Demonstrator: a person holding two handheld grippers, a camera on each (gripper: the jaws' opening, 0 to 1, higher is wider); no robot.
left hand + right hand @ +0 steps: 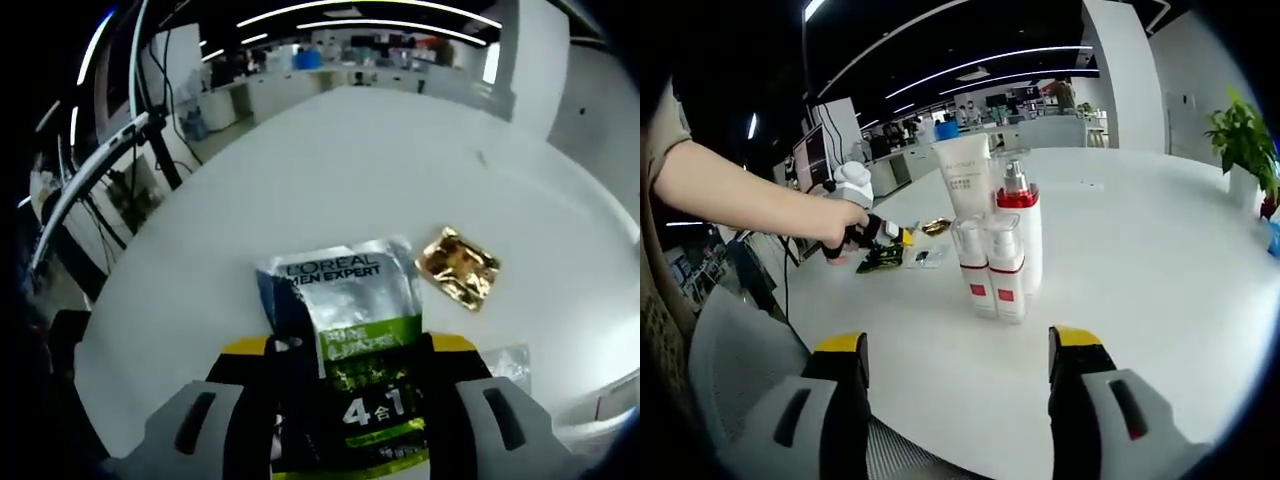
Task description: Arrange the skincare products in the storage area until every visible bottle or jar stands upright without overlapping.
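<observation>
Left gripper (350,400): my jaws are clamped on a silver and green sachet (355,350), printed L'OREAL MEN EXPERT and "4 合 1". The sachet sits between the two yellow-tipped jaws and sticks out ahead of them, its top edge pointing away from me over the white table (330,170). I can't tell whether it is lifted clear or lying on the surface.

Just ahead and to the right of the sachet tip: a crinkled gold foil packet (458,266), flat on the table, not touching the sachet. A clear, shiny packet (508,362) lies just beside my right jaw, partly cut off.

Right gripper (958,400): jaws spread wide, nothing between them, hovering over the near table edge (970,420).

Straight ahead of the right gripper stands a tight cluster, all upright: two small clear pump bottles with red labels (992,270) side by side in front, touching each other; a taller red-collared pump bottle (1020,225) just behind them; a white tube (965,175) standing behind that, to the left.

Ahead and left in the right gripper view: the person's hand (845,222) holding the left gripper, with the green sachet end, the gold packet and small flat packets close beside it on the table. All of that sits apart from the bottle cluster.
</observation>
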